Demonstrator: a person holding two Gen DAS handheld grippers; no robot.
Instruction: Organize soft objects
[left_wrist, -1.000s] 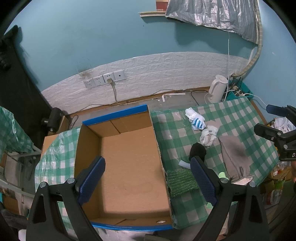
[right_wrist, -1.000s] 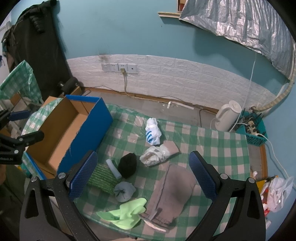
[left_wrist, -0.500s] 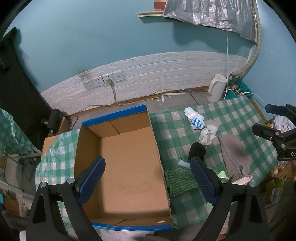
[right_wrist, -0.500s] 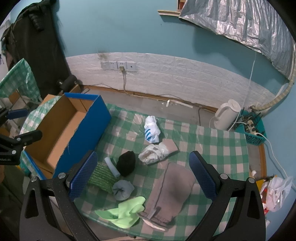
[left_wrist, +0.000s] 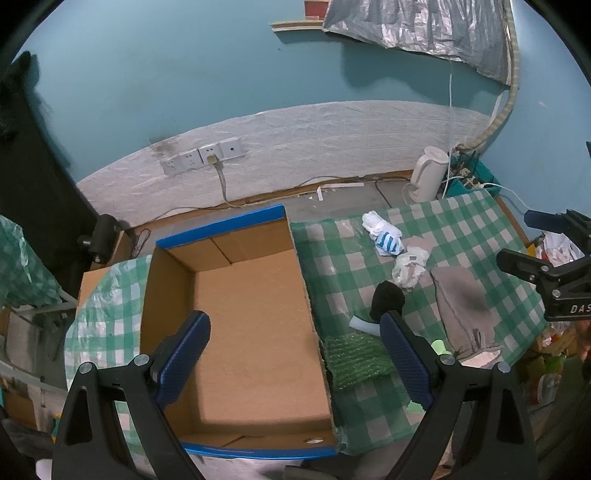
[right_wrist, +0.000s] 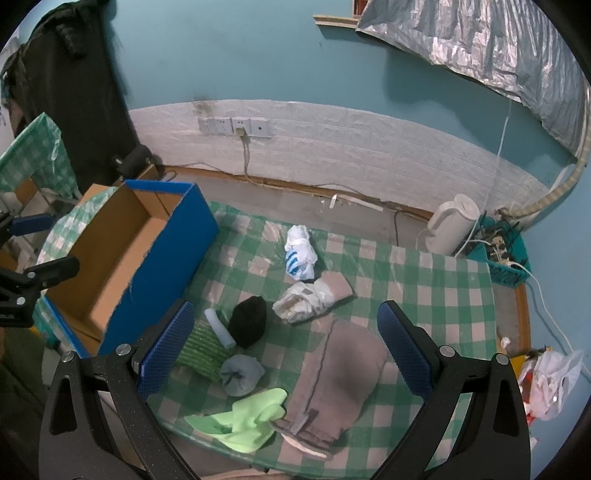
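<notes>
An open blue cardboard box (left_wrist: 243, 317) (right_wrist: 122, 258) stands empty at the left of a green checked table (right_wrist: 424, 280). On the table lie a grey cloth (right_wrist: 343, 373) (left_wrist: 461, 306), a black rolled item (right_wrist: 248, 320) (left_wrist: 386, 301), a white and blue bundle (right_wrist: 300, 256) (left_wrist: 382, 234), a white bundle (right_wrist: 306, 301), a green knit piece (right_wrist: 201, 349) (left_wrist: 356, 360), a grey-blue ball (right_wrist: 240, 373) and a lime green cloth (right_wrist: 243, 419). My left gripper (left_wrist: 295, 354) is open above the box. My right gripper (right_wrist: 286, 347) is open above the table's items.
A white kettle (right_wrist: 452, 225) and a teal basket of cables (right_wrist: 498, 254) sit on the floor by the wall. A white plastic bag (right_wrist: 550, 384) lies right of the table. Another checked cloth (left_wrist: 96, 317) lies left of the box.
Both grippers have drifted slightly, so the views shift a little. Nothing on the table has moved and both grippers stay open.
</notes>
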